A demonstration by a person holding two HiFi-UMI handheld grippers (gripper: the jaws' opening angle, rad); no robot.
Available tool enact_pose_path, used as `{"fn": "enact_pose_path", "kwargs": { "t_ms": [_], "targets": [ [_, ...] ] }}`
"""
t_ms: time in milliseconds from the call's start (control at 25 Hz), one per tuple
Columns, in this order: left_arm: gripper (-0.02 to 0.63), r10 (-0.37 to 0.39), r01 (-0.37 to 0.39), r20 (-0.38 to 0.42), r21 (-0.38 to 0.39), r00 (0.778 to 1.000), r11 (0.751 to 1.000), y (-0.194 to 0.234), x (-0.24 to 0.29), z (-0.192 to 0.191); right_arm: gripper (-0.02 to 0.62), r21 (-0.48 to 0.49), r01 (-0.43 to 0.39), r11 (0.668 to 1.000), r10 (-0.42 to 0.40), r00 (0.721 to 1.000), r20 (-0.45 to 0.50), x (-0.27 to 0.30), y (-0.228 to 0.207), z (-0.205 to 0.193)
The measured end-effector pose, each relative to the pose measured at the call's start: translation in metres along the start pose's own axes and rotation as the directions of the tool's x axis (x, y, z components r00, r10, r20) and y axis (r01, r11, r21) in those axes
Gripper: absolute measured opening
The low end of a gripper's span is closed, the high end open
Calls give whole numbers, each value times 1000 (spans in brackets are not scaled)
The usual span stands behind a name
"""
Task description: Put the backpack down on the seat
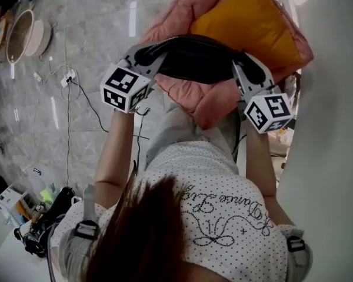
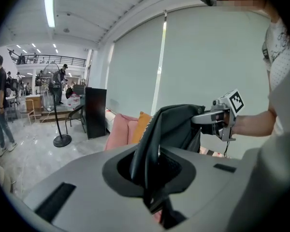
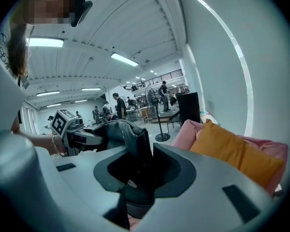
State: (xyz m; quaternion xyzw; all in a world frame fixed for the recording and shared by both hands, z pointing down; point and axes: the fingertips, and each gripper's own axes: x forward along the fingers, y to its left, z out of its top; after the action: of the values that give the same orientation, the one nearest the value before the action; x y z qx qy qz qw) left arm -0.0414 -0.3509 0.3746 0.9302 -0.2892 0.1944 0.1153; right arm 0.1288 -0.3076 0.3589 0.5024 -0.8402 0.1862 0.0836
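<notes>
Head view, black backpack [image 1: 197, 57], soft, creased fabric

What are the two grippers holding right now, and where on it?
A black backpack, hanging between them: the left gripper clamps its left end, the right gripper its right end.

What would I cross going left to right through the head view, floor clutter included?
Going across: round bowls on the floor → power strip → left claw → backpack, gripped by both claws → right claw → pale wall. The pink seat and orange cushion overlap the backpack, so they are left out.
</notes>
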Motion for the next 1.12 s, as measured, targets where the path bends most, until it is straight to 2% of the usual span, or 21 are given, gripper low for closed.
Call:
{"fn": "enact_pose_path", "kwargs": {
  "t_ms": [80,240,480,600,760,960,1120],
  "targets": [
    [41,-19,19,-28,0,999,1000,12,11,-11,109,27,18,999,-17,999,-27,13,-6,-14],
    [41,-34,34,-75,8,997,999,9,22,-24,110,95,32,995,-25,997,-74,12,-14,-33],
    [41,-36,28,-141,-61,989,998,5,39,-53,117,147,19,989,4,988,-155,21,-31,-63],
    [43,-16,-2,-180,-95,984,996,2,65,-90,118,225,6,974,38,980,-195,31,-52,-111],
    [43,-4,-26,-237,-123,971,992,-5,91,-146,120,289,32,957,43,968,-247,37,-67,-175],
    [43,-54,13,-284,-145,957,989,-3,123,-191,124,333,77,940,34,948,-317,49,-88,-228],
    [43,-111,53,-335,-176,936,983,-2,154,-239,129,380,130,916,29,922,-386,60,-106,-276]
  ]
}}
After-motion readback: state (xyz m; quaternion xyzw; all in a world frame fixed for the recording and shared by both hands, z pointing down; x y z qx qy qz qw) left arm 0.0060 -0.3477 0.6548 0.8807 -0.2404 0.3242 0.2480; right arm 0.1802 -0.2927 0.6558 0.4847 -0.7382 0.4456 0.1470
